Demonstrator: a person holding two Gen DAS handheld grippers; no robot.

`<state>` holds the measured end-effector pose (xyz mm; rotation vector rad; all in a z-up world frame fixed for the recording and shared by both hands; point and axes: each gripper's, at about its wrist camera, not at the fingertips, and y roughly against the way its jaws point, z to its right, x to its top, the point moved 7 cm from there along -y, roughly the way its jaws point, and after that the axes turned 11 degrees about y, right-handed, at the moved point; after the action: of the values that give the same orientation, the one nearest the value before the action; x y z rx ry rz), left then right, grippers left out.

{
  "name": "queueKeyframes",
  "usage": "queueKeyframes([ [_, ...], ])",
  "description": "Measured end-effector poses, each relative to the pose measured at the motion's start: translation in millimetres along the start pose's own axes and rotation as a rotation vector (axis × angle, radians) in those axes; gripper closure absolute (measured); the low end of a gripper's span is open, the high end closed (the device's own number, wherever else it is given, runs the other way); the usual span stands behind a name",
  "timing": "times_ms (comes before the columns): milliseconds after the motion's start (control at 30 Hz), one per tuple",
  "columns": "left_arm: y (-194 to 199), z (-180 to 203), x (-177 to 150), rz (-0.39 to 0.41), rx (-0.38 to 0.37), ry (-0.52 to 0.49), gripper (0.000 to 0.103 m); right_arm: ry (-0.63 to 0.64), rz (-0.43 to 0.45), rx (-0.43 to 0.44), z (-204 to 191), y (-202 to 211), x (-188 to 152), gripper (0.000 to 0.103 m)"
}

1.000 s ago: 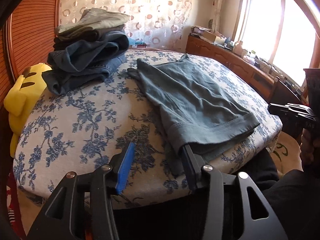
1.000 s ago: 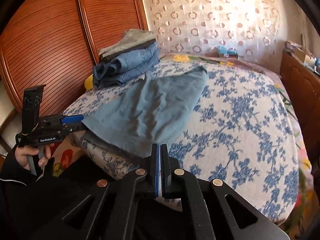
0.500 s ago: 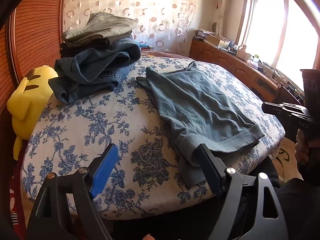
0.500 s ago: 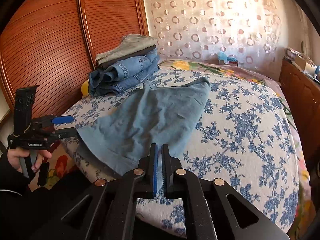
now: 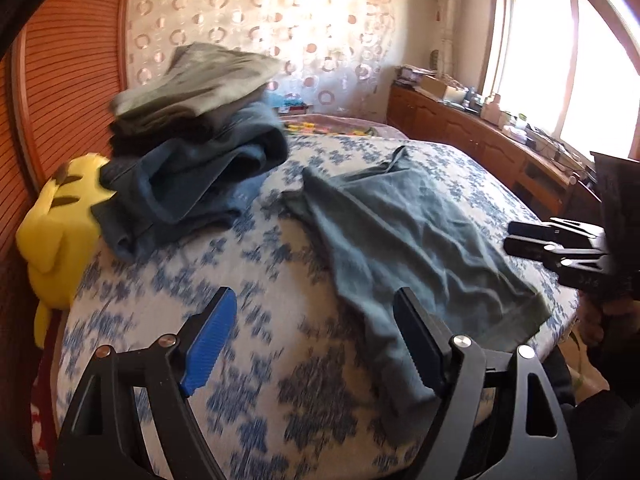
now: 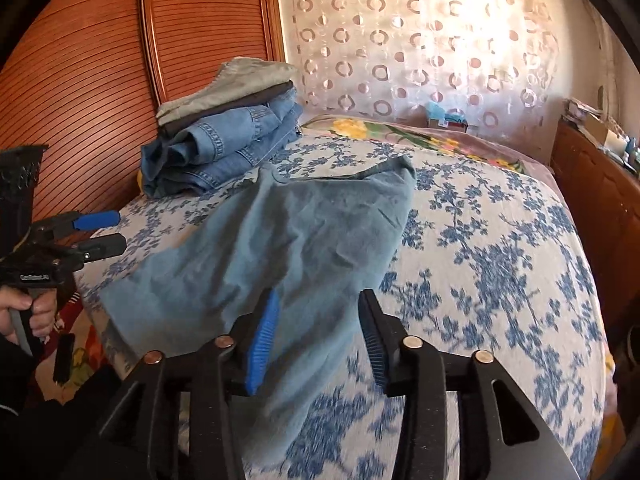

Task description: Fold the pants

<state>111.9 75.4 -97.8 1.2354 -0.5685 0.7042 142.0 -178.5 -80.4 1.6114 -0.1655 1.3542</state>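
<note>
My left gripper (image 5: 316,336) is a black frame with triangular cut-outs and silver round screws; its finger (image 5: 208,344) at nine o'clock carries a ribbed blue pad. My right gripper (image 6: 320,340) has the same black build, with ribbed blue pads on both fingers. White lettering marks the left unit's side, and a dark sleeve (image 6: 36,420) covers my arm.

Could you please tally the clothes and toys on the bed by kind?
Flat blue-grey pants: 1
Folded garments in the stack: 3 layers visible (grey, dark, denim); exact number uncertain
Yellow plush toy: 1
Total: 5
</note>
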Motion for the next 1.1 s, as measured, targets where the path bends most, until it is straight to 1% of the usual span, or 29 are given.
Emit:
queueKeyframes([
  [100, -13, 6, 12, -0.006, -0.015, -0.020, 0.025, 0.000, -0.008, -0.010, 4, -17, 7, 0.052],
  [167, -23, 10, 21, -0.013, -0.033, -0.028, 0.034, -0.003, -0.011, -0.013, 7, -26, 10, 0.052],
  [200, -29, 12, 24, -0.023, -0.042, -0.031, 0.041, -0.010, -0.010, -0.016, 9, -29, 12, 0.052],
  [267, -37, 14, 30, -0.030, -0.049, -0.038, 0.042, -0.021, -0.019, -0.024, 13, -35, 15, 0.052],
  [333, -46, 18, 36, -0.038, -0.053, -0.052, 0.049, -0.020, -0.024, -0.030, 15, -42, 17, 0.052],
  [400, -54, 21, 41, -0.044, -0.045, -0.070, 0.050, -0.019, -0.031, -0.036, 16, -47, 17, 0.052],
  [467, -63, 26, 46, -0.046, -0.049, -0.089, 0.053, -0.004, -0.042, -0.045, 14, -53, 17, 0.052],
  [600, -84, 28, 56, -0.070, -0.029, -0.092, 0.057, -0.021, -0.050, -0.042, 17, -62, 15, 0.052],
  [700, -102, 28, 58, -0.106, -0.015, -0.097, 0.066, -0.033, -0.057, -0.024, 18, -66, 14, 0.052],
  [800, -114, 24, 60, -0.129, 0.000, -0.092, 0.067, -0.032, -0.067, -0.019, 18, -70, 12, 0.052],
  [967, -129, 15, 60, -0.159, 0.047, -0.088, 0.068, -0.038, -0.055, -0.023, 19, -67, 11, 0.052],
  [1033, -132, 12, 58, -0.172, 0.054, -0.077, 0.068, -0.043, -0.054, -0.025, 20, -67, 10, 0.052],
  [1100, -132, 12, 57, -0.170, 0.050, -0.076, 0.068, -0.041, -0.048, -0.020, 19, -67, 10, 0.052],
])
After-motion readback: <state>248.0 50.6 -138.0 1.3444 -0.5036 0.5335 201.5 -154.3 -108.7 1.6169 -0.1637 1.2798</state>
